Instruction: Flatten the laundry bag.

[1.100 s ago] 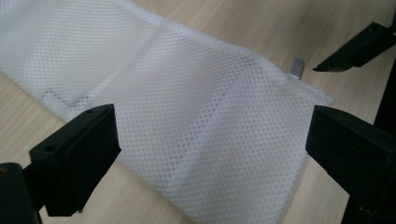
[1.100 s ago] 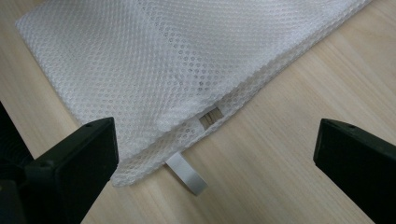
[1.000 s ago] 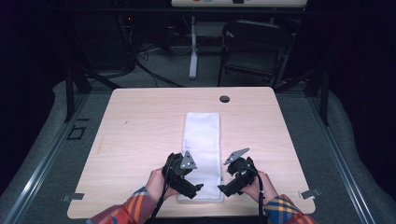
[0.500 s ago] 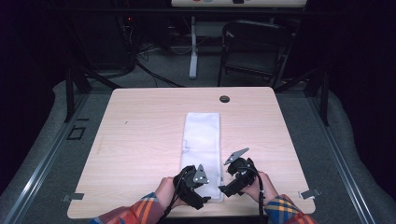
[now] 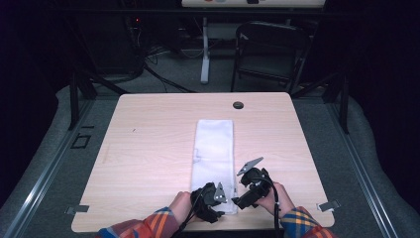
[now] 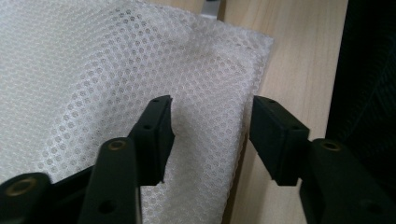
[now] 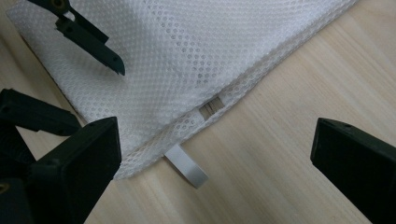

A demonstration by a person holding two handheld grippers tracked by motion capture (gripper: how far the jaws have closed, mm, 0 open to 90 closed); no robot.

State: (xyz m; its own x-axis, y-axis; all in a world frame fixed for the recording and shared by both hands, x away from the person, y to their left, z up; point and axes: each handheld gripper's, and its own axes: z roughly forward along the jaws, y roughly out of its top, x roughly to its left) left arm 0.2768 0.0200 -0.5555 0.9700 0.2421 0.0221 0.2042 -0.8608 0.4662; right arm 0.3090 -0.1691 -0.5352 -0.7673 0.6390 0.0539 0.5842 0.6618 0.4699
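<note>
A white mesh cloth (image 5: 214, 148), folded into a long strip, lies down the middle of the wooden table (image 5: 148, 148). My left gripper (image 5: 220, 203) is at the strip's near end. In the left gripper view it (image 6: 210, 135) is open, one jaw over the mesh (image 6: 93, 70) and the other past its edge over bare wood. My right gripper (image 5: 241, 199) sits just right of the same end. In the right gripper view it (image 7: 215, 154) is wide open above the cloth's (image 7: 187, 46) corner and a small white tag (image 7: 187, 165). The left gripper's fingers (image 7: 88, 42) show there too.
A black grommet hole (image 5: 238, 105) sits near the table's far edge. Metal brackets (image 5: 329, 206) stick out at the near corners. Beyond the table stand a dark folding chair (image 5: 270, 49) and a white post (image 5: 204, 49) among floor cables.
My left gripper has moved right along the near edge, from beside the cloth onto its near end. The right gripper has stayed put.
</note>
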